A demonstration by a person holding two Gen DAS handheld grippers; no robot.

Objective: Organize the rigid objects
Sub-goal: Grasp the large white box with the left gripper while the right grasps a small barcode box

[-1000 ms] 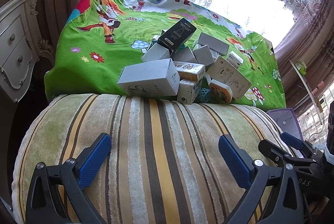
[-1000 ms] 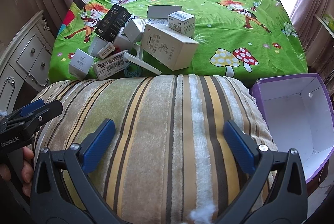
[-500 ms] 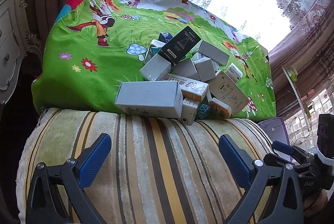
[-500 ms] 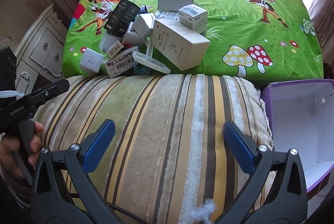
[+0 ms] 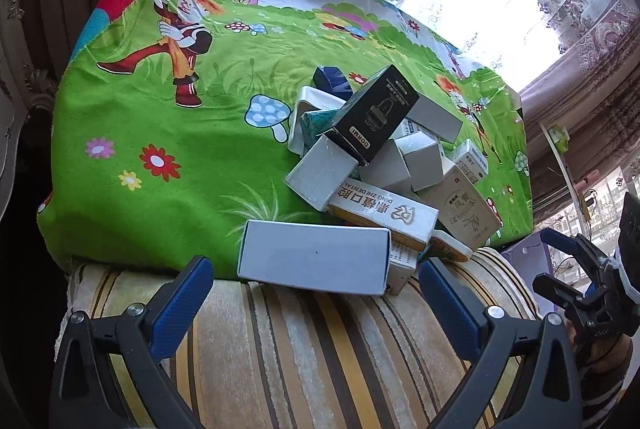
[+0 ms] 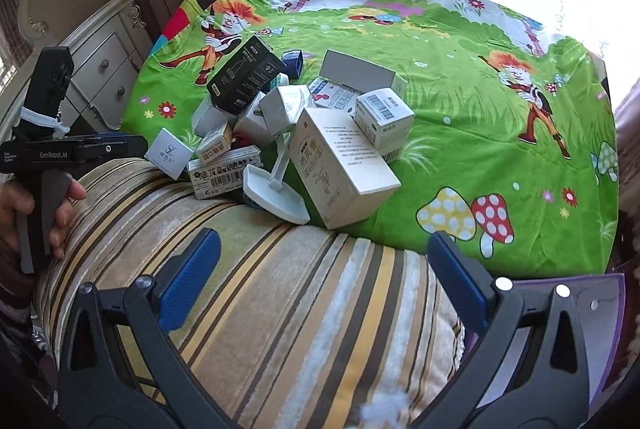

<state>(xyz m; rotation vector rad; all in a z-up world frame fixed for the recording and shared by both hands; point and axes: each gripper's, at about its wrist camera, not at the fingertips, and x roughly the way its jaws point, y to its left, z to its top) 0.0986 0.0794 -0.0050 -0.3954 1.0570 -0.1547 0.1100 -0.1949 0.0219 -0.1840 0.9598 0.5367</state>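
My left gripper (image 5: 314,299) and right gripper (image 6: 324,275) both hang over the striped cushion (image 6: 248,293) with jaws spread wide, pinching nothing. The boxes sit heaped on the green cartoon cloth (image 6: 460,109) just past the cushion: a grey box (image 5: 314,263) nearest my left jaws, a black box (image 5: 372,115) tilted on top, a tall white box (image 6: 344,169) leaning at the right
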